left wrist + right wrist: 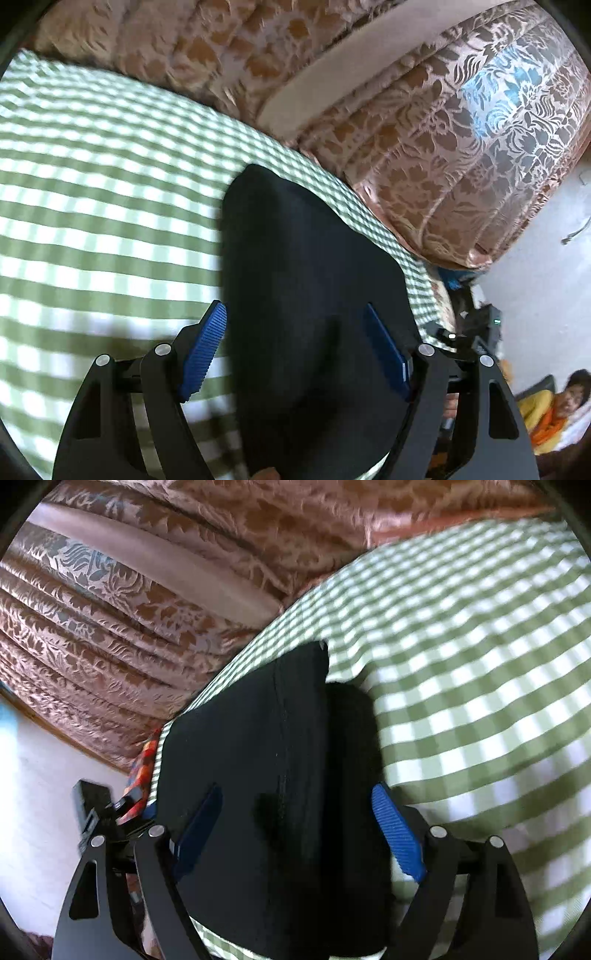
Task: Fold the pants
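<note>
Since black pants lie folded flat on green-checked sheet, L gripper & R gripper hover wide open, gripping nothing, prob. to square the stack.

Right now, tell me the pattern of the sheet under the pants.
Green-and-white check sheet, clearest in the right wrist view.

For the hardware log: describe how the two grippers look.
Both look alike. The left gripper has black, flat, wedge-shaped arms with triangular cut-outs and round silver pins at the joints; its fingers carry blue ribbed pads. The right gripper matches: black arms, silver pins, blue ribbed fingers. No cables or markings show.
</note>
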Demonstrator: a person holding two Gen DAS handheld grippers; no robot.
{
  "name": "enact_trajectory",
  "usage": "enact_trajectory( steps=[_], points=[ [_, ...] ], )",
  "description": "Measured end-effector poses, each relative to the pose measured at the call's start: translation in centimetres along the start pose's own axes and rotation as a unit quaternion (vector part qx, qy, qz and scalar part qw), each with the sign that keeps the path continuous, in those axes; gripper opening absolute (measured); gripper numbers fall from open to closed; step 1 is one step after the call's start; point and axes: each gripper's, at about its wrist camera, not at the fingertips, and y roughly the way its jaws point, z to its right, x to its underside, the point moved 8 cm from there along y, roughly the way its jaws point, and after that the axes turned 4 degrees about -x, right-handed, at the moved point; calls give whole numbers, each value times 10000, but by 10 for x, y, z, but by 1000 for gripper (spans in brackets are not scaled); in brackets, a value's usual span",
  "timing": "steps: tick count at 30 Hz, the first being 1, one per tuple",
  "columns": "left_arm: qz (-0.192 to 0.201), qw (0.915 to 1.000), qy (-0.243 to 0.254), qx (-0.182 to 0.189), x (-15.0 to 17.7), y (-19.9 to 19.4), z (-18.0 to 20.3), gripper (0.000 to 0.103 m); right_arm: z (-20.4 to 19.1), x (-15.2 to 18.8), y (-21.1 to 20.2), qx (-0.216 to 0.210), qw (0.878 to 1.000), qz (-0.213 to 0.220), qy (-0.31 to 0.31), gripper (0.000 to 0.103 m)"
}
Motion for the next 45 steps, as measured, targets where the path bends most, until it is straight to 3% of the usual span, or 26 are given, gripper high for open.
enact_trajectory(
  steps=[2, 5, 9, 12, 16, 18, 27, 31, 40, 43, 45],
  points=[
    [-246, 9996, 16, 169, 2, 15, 1, 77, 3, 3, 4, -135, 9999, -102, 15, 84],
    [-593, 9981, 79, 115, 9, 37, -5, 78, 9, 6, 6, -218, 9995, -210, -38, 84],
    [-832, 9957, -145, 387, 7, 41, -14, 80, 13, 9, 13, -379, 9982, -463, -33, 77],
    [-919, 9949, -130, 400, 9, 47, -14, 80, 10, 18, 25, -244, 9967, -700, -333, 72],
    [-684, 9971, 2, 346, 12, 43, -8, 53, 8, 20, 29, -289, 9969, -599, -413, 59],
    [-496, 9981, 105, 359, 12, 37, -4, 46, 4, 24, 25, -281, 9970, -536, -483, 52],
    [210, 9969, 440, 622, 5, -12, 28, 35, -43, 18, 24, -308, 9938, -401, -991, 44],
    [438, 9958, 530, 599, -21, -32, 28, 33, -60, -1, 44, -384, 9913, -416, -1189, 44],
    [836, 9930, 835, -82, -126, -36, 4, 33, -95, -90, 116, -502, 9877, -406, -1423, 44],
    [885, 9906, 976, -357, -156, -24, -9, 34, -88, -116, 142, -527, 9896, -412, -1274, 46],
    [757, 9913, 915, -573, -171, -4, -30, 36, -64, -126, 169, -303, 9932, -485, -1011, 52]
  ],
)
